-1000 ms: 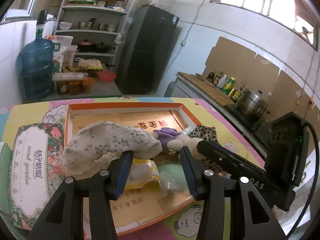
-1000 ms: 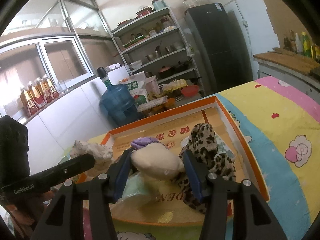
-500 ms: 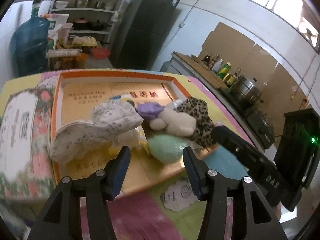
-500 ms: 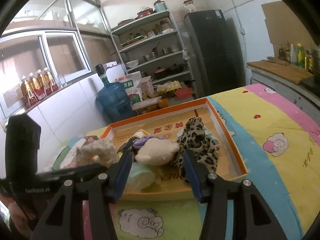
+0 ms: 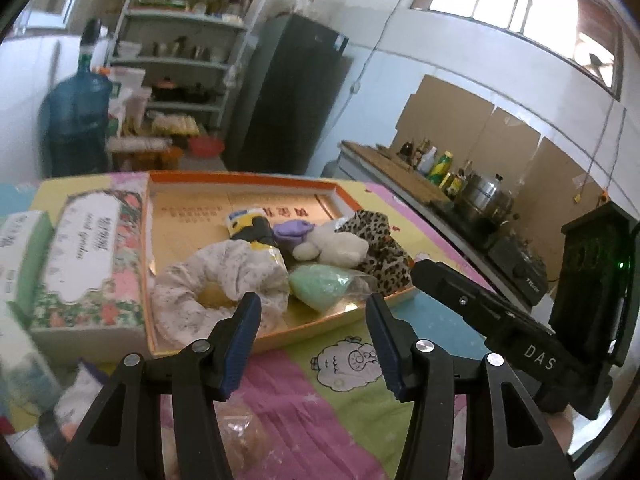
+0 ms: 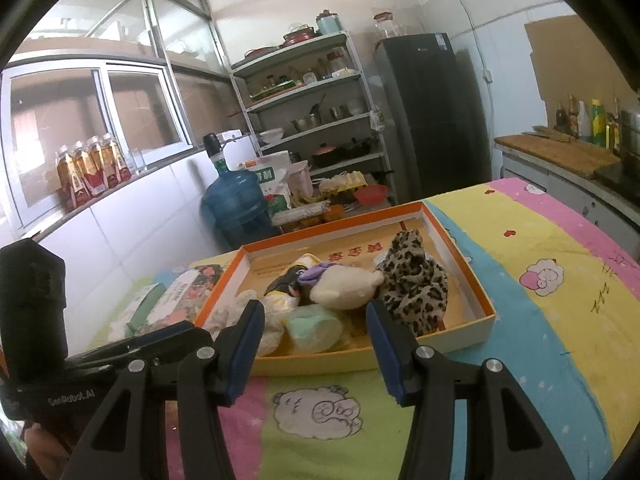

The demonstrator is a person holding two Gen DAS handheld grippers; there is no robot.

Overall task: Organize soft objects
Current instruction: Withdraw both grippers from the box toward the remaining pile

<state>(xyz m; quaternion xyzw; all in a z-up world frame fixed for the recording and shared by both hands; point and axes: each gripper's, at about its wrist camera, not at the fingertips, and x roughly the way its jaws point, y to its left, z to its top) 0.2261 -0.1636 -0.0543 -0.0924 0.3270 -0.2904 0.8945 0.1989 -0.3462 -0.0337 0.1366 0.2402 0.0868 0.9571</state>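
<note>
Plush (image 6: 346, 288) ahead of my right fingers (image 6: 247, 332) looks light, squashy; pinch its belly—both grippers (image 5: 314, 334) part-open, empty.

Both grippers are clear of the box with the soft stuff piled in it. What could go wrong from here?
1. The bagged green roll and floral cloth sit close against the box's near wall; they might spill over it if nudged.
2. The toys overlap, so grabbing the cream plush may drag the leopard cloth along.
3. The left gripper and right gripper are close together and could collide.
</note>
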